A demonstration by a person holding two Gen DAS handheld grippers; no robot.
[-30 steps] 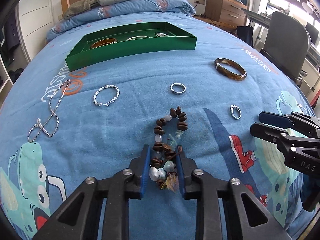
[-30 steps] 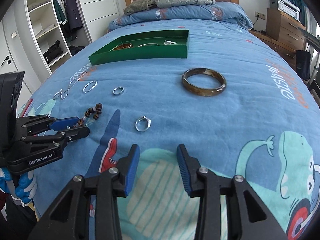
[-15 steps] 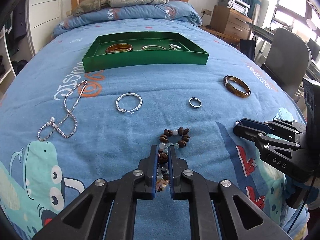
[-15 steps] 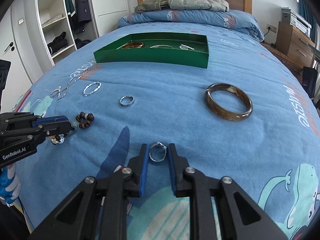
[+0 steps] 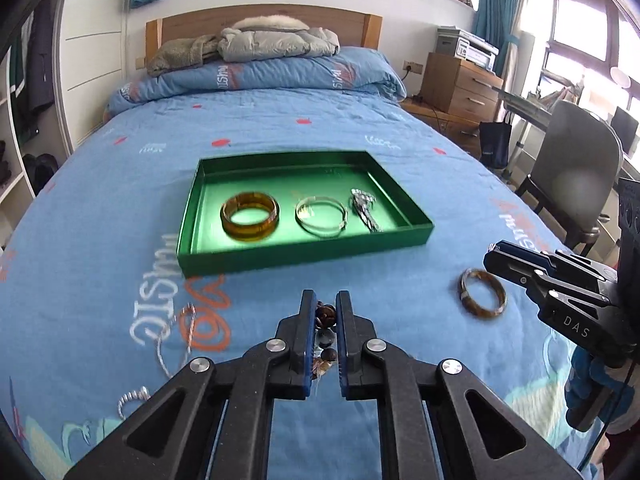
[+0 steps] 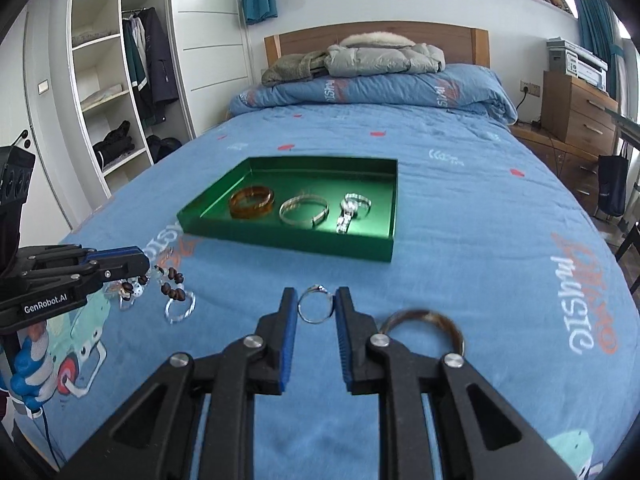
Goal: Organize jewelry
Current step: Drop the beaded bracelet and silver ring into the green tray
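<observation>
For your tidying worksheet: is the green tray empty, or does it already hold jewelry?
Not empty. The green tray holds an amber bangle, a thin silver bangle and a silver chain piece.

Your left gripper (image 5: pixel 324 308) and right gripper (image 6: pixel 316 300) are matte black plastic frames with triangular cutouts and silver screws, blue pads lining the fingers (image 5: pixel 307 320). White "GenRobot.AI" and "DAS" lettering on the sides.

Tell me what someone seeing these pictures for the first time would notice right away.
Probably the green tray in the middle of the blue bedspread, holding an amber bangle, a thin silver bangle and a silver watch. Next, the two grippers in front of it: the left gripper pinches a brown beaded bracelet, and the right gripper holds a silver ring between its fingers.
</observation>
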